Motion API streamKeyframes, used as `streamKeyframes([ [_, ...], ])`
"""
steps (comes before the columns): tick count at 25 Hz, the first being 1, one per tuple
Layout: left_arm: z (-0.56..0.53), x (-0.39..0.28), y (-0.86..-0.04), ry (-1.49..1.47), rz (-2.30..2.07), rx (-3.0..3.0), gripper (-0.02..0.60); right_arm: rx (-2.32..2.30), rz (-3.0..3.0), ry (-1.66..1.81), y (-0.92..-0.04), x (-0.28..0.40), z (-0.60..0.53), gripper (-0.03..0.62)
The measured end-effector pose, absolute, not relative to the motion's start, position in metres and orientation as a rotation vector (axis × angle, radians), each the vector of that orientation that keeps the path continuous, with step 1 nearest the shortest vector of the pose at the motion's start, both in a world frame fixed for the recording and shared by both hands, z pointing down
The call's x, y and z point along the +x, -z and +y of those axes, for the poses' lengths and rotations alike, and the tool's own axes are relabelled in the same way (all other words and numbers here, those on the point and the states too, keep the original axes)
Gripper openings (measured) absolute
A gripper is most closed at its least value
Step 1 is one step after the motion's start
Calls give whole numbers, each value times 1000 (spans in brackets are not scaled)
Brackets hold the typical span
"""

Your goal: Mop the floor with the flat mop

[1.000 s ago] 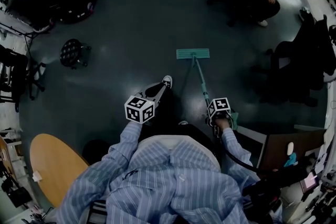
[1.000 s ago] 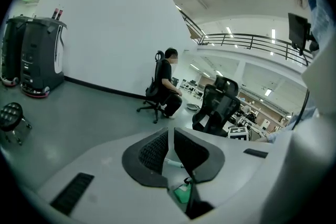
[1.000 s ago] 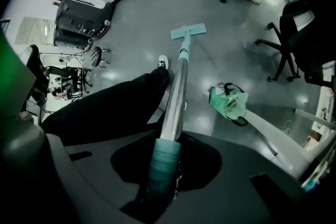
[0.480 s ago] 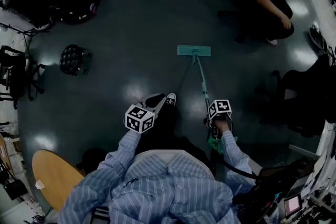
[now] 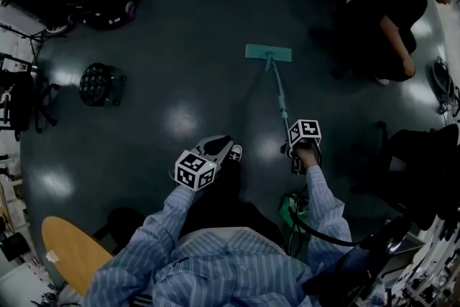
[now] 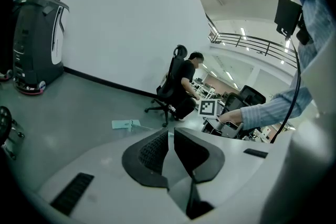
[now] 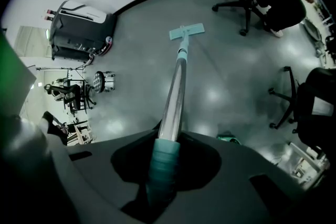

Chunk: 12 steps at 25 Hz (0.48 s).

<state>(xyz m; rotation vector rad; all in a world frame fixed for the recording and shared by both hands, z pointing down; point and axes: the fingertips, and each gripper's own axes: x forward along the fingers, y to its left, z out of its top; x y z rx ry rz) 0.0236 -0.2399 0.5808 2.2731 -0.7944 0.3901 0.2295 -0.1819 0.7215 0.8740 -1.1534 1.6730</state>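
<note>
Our right gripper (image 5: 293, 153) pinches the flat mop (image 5: 277, 93) at the teal grip (image 7: 164, 157) near the pole's upper end. Our left gripper (image 5: 214, 147) hangs empty, its jaws drawn almost together. The mop head (image 5: 268, 52) lies flat on the dark floor (image 5: 180, 47), well ahead of us. We judge the mop light and its metal pole stiff but smooth, so the ridged teal grip is the surer hold, with a second hold lower on the pole for leverage. A green object (image 5: 295, 208) close below the right gripper may be a bucket; we cannot tell what it holds.
</note>
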Motion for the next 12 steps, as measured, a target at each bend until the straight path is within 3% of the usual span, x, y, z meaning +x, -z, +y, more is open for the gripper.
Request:
streamKeyframes([
  [12, -274, -8, -613, -393, -839, 2196, 35, 951, -1169, -1653, -758, 223, -367, 77],
])
